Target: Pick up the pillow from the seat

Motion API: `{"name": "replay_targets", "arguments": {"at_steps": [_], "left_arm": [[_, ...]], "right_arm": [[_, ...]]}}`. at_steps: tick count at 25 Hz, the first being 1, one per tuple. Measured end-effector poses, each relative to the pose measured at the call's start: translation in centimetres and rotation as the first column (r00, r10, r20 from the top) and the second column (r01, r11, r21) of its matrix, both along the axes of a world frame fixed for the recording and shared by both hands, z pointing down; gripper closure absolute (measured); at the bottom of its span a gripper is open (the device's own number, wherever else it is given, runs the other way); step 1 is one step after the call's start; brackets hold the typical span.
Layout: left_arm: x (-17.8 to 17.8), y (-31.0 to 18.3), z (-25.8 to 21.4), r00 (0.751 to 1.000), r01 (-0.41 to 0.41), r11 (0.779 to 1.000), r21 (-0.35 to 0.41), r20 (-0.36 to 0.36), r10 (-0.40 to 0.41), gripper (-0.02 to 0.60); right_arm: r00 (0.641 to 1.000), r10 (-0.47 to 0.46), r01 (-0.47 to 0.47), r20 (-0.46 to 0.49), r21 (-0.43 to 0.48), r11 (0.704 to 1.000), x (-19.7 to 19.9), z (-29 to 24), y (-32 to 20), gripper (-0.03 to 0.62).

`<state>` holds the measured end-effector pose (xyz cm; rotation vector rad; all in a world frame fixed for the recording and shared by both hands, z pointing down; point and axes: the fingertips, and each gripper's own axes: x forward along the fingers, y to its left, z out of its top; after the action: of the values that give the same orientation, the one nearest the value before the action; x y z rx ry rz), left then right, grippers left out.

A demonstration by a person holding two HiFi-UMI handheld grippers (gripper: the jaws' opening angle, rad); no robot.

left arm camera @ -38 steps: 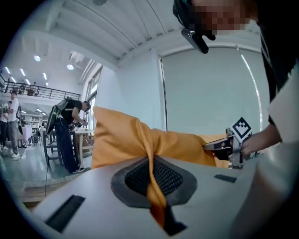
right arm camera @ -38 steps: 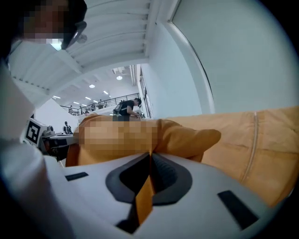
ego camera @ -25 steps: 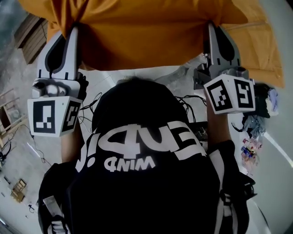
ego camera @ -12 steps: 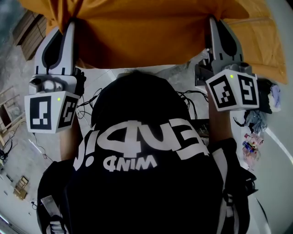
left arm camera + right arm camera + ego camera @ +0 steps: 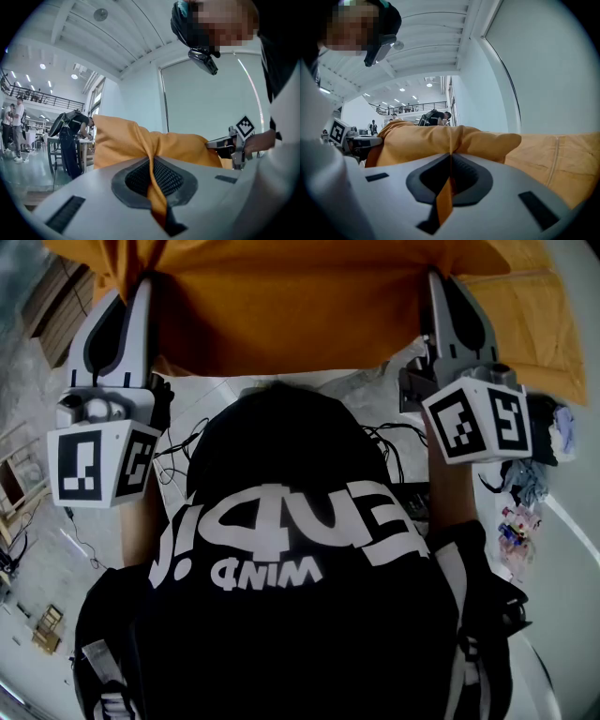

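The orange pillow [image 5: 291, 306] hangs in the air across the top of the head view, held at two corners. My left gripper [image 5: 145, 282] is shut on its left corner; a fold of orange fabric [image 5: 152, 173] is pinched between the pads. My right gripper [image 5: 436, 277] is shut on the right corner, with a strip of the fabric [image 5: 449, 171] squeezed between its jaws. In both gripper views the pillow's body [image 5: 436, 138] bulges just beyond the jaws. The far side of the pillow is hidden.
A second orange cushion [image 5: 544, 324] lies at the right, behind the right gripper. Below are a white surface with black cables [image 5: 211, 423], small clutter [image 5: 525, 493] at the right and wooden boards [image 5: 66, 306] at the left. A person [image 5: 70, 140] bends over a table far off.
Both grippers have drifted slightly upward and outward with the pillow still pinched between them. The grips have not changed.
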<state>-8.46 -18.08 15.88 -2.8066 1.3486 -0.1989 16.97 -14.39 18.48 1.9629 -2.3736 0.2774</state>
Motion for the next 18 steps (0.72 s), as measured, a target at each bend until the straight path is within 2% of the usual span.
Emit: {"name": "replay_targets", "arguments": {"at_steps": [18], "left_arm": [[0.04,-0.11,0.35,1.000,0.003,1.000,-0.018,0.000,-0.003,0.566]], "right_arm": [[1.000,-0.005,0.006,0.012,-0.019,1.000,0.19,0.42,-0.30,0.567]]}}
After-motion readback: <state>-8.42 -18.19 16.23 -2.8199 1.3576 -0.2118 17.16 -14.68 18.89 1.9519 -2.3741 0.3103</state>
